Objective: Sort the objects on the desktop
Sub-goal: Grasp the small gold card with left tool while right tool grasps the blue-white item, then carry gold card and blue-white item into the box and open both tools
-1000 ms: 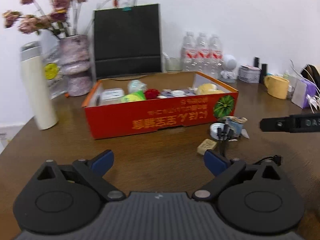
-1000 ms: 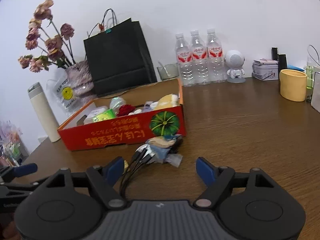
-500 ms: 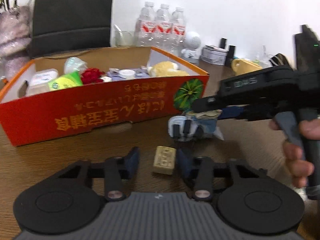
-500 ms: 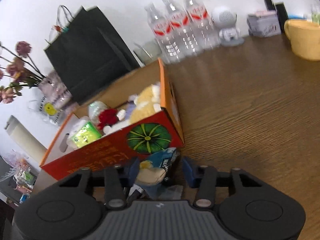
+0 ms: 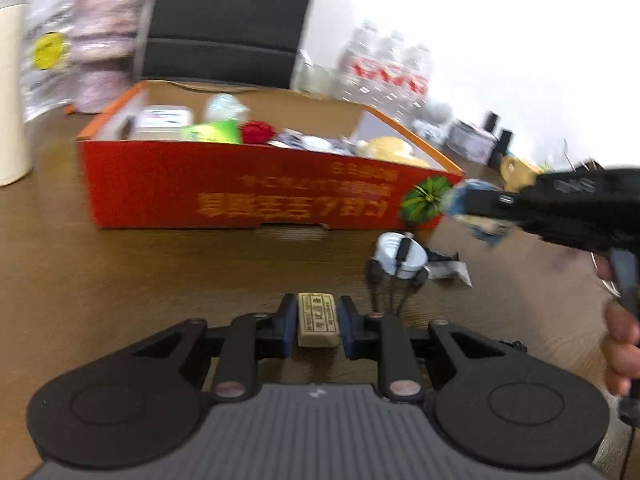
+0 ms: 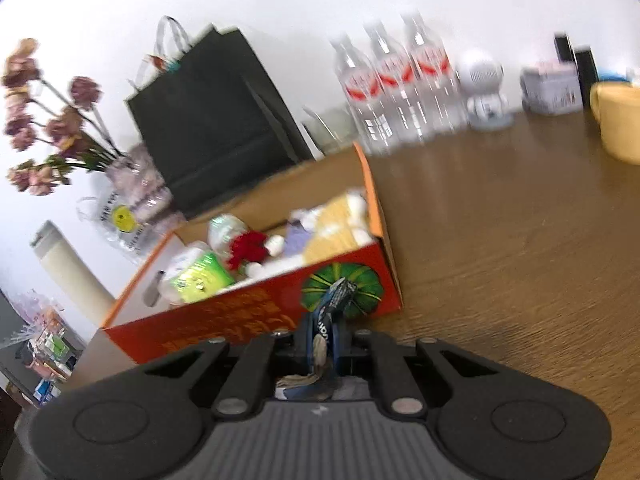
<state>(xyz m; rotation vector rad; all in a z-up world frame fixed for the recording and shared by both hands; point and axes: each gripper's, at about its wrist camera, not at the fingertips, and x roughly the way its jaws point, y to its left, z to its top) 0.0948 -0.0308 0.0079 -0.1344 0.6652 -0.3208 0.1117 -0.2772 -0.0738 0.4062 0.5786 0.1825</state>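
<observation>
Left hand-held gripper: its jaws are closing around a small beige bar with printed characters; the blue pads flank the bar's two long sides, seemingly just touching, though blur makes contact hard to judge.
Beige bar: lies flat on the wooden counter, in front of the red cardboard box.
Right hand-held gripper: pressed together, pinching a crumpled blue snack packet; the packet's top sticks up past the fingertips.
Snack packet, left wrist view: held off the counter at the box's right front corner, beside the printed green pumpkin.
Right hand: fingers wrap the dark gripper handle at the right edge.
Red cardboard box: open-topped and already loaded; a green packet, a red flower-like object and a yellow soft item lie inside.
White round device: on the counter near the box's right front corner, dark cables trailing towards the left gripper.
Behind the box: a black paper bag, three water bottles, a vase of dried flowers.
Left of the box: a cream flask, upright.
</observation>
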